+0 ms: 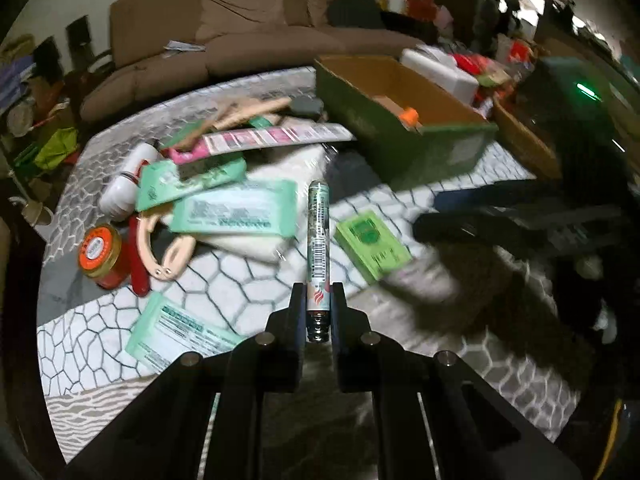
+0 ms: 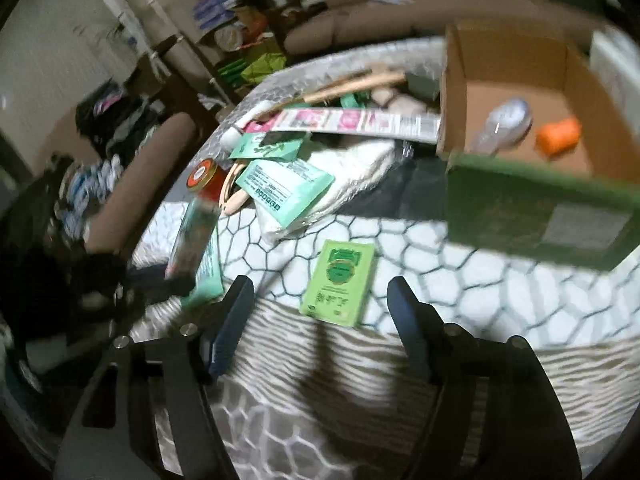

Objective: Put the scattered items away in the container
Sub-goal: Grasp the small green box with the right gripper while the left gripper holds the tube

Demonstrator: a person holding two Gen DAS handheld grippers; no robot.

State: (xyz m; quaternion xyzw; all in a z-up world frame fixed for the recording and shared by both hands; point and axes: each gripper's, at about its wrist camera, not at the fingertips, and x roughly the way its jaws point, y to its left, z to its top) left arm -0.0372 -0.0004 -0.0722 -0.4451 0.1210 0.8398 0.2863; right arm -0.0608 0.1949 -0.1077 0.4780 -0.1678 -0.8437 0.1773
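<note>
Behind a brown sofa (image 1: 248, 28), the patterned worktop (image 1: 248, 280) carries scattered wipes packets, a jar and a green cardboard box (image 1: 404, 120) serving as the container. The left tongs (image 1: 318, 300) are pinching a slim tube (image 1: 318, 232) near its capped end, lifted clear, likely for carrying to the box. The right tongs (image 2: 320, 292) are spread wide just short of the small green carton (image 2: 340, 280), seemingly lining up a grasp.

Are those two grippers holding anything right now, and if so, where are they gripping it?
The left gripper pinches a slim printed tube near its threaded bottom end; the rest sticks out forward. The right gripper is open and empty, above a green box.
</note>
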